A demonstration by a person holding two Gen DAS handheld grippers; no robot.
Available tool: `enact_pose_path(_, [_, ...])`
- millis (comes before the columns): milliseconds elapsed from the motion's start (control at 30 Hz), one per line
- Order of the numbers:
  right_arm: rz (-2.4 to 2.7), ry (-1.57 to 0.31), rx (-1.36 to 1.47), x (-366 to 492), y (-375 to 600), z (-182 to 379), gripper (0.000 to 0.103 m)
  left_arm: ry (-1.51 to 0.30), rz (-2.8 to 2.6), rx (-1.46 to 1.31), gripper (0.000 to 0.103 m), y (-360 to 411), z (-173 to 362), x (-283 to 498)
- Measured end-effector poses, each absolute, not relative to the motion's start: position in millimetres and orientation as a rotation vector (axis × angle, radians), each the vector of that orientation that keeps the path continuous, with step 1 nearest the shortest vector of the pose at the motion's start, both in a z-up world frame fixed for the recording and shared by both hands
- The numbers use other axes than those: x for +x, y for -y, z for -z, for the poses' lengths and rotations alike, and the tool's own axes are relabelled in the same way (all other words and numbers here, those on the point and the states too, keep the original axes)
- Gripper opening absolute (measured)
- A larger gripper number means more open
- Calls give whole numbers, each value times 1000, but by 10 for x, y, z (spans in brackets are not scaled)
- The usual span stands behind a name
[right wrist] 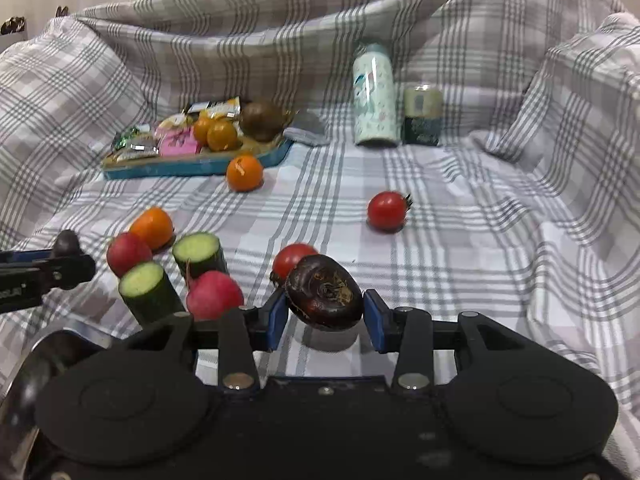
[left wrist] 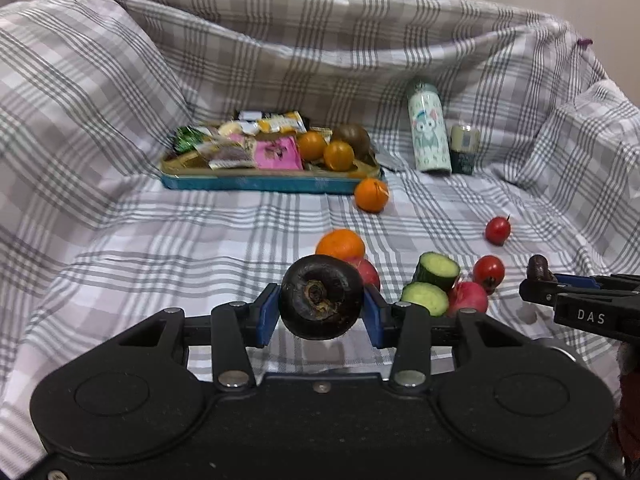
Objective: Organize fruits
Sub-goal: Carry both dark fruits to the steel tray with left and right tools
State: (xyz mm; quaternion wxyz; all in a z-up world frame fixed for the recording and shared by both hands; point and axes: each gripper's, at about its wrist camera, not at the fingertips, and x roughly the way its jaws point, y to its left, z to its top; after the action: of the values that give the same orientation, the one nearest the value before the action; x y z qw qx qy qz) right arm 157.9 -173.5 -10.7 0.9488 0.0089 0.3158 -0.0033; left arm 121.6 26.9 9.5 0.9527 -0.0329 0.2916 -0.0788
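Two water chestnuts are up: left tool clamps one, right tool pinches another. Tray holds three fruits (plus snacks); oranges, tomatoes, radishes, cucumber pieces wait on the checked sheet.

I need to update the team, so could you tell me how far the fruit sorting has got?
Partly done: two small oranges and a brown fruit are on the tray. In hand: each gripper, left and right, clamps a dark round fruit. Left on the cloth: two oranges, tomatoes, cucumber pieces, pink fruits.
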Motion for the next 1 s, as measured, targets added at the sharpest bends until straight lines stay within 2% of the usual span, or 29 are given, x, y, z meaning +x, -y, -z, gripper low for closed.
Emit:
enact_pose_path(533, [-13,-626,108,892,1849,-87,43,-681,219,-70,51,-225,-75,584])
enact_pose_path(1000, [-210,-708,-29,376,1539,37,43,-750,261,27,51,18,24,332])
